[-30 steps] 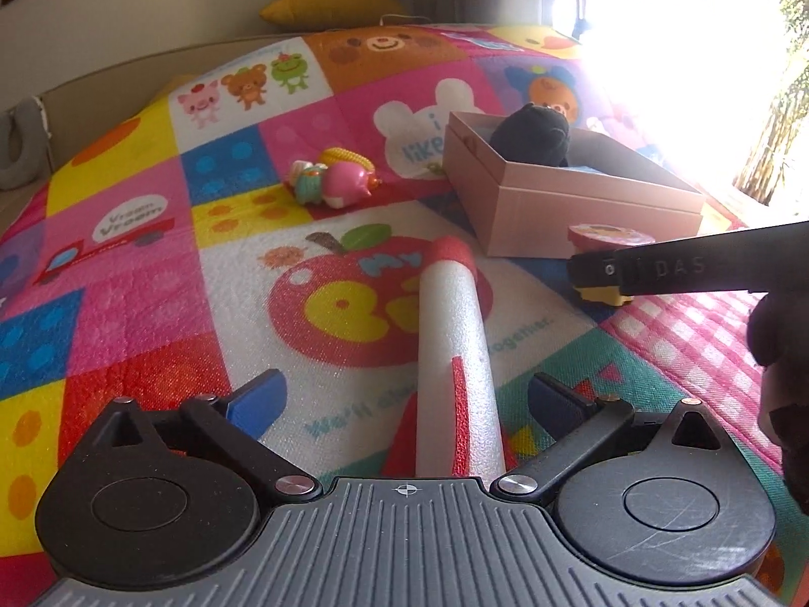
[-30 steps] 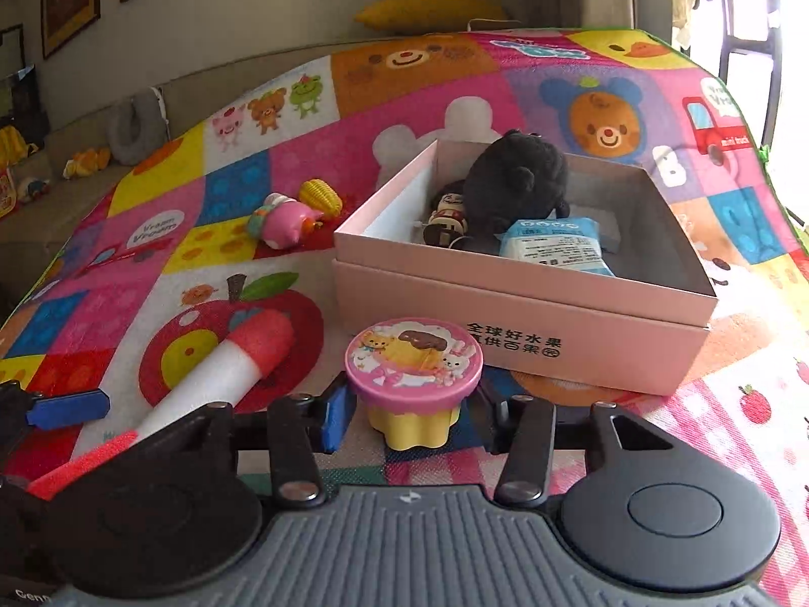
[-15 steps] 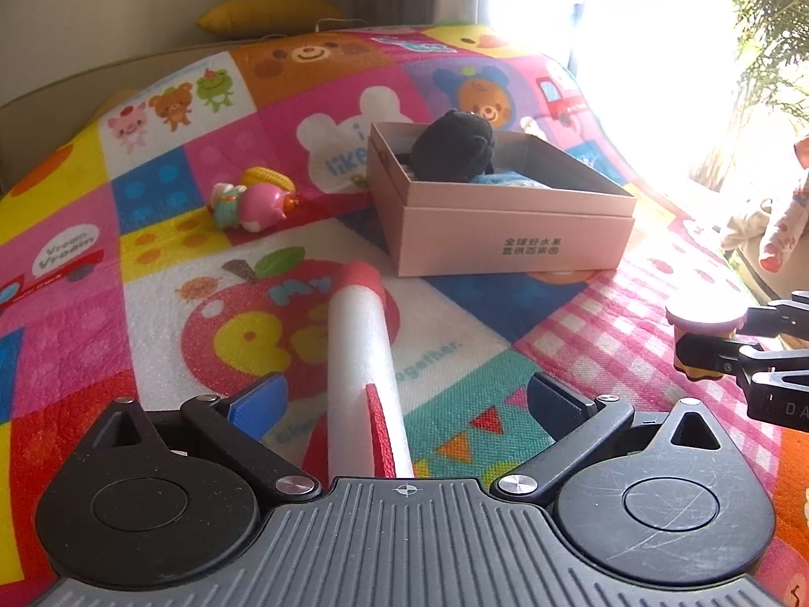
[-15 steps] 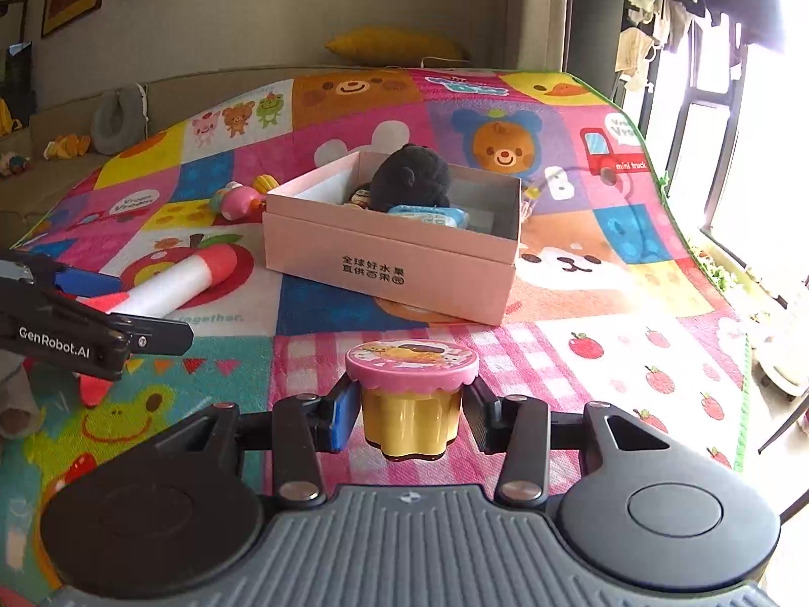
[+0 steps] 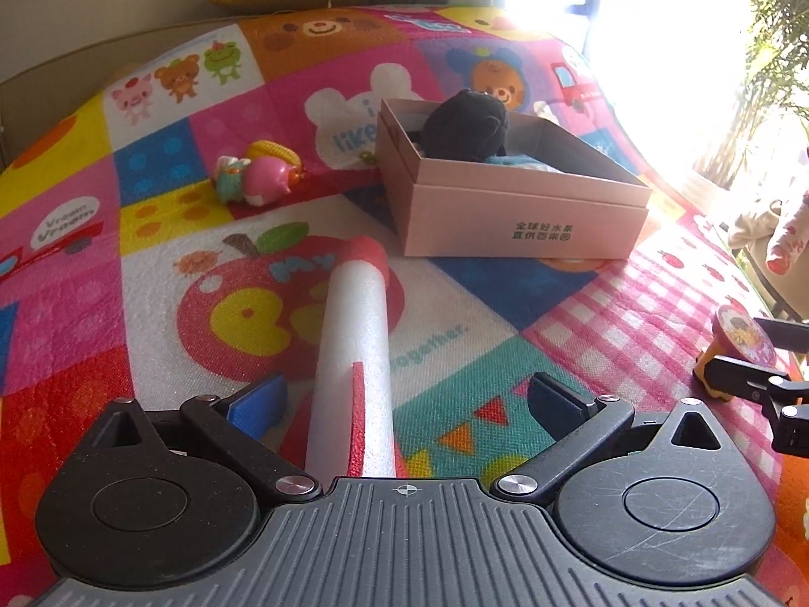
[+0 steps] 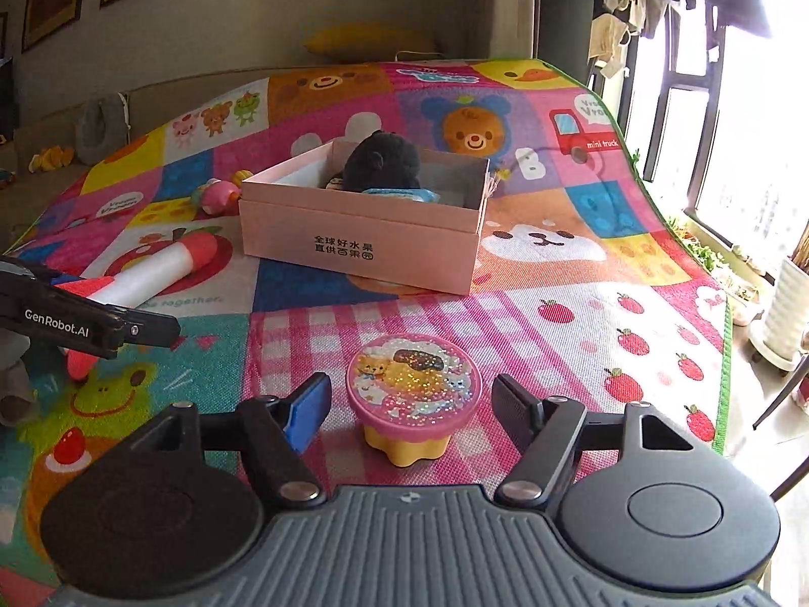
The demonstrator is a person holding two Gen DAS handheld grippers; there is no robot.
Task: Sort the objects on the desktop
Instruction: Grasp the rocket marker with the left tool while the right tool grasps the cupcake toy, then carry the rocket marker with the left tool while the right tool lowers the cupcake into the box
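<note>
A pink-lidded yellow pudding-cup toy [image 6: 412,389] stands on the mat's pink checked patch, between the jaws of my right gripper [image 6: 410,402]. Those jaws are opening and both pads stand clear of the cup. In the left wrist view the same cup [image 5: 743,344] shows at the far right, beside the right gripper's fingers [image 5: 743,379]. My left gripper [image 5: 404,399] is open, and a white and red foam rocket [image 5: 354,334] lies on the mat between its fingers, untouched. A pink cardboard box [image 6: 364,232] behind holds a black plush [image 6: 384,162] and a blue packet.
A small pink pig toy [image 5: 258,179] with a yellow piece lies left of the box [image 5: 505,217]. The colourful play mat [image 6: 556,263] ends at a green border on the right, by a window and a white pot [image 6: 789,313]. A yellow cushion lies at the far end.
My right gripper carried the pudding cup away from the box to the checked patch, set it down and spread its jaws off it. The left gripper stayed over the foam rocket.
</note>
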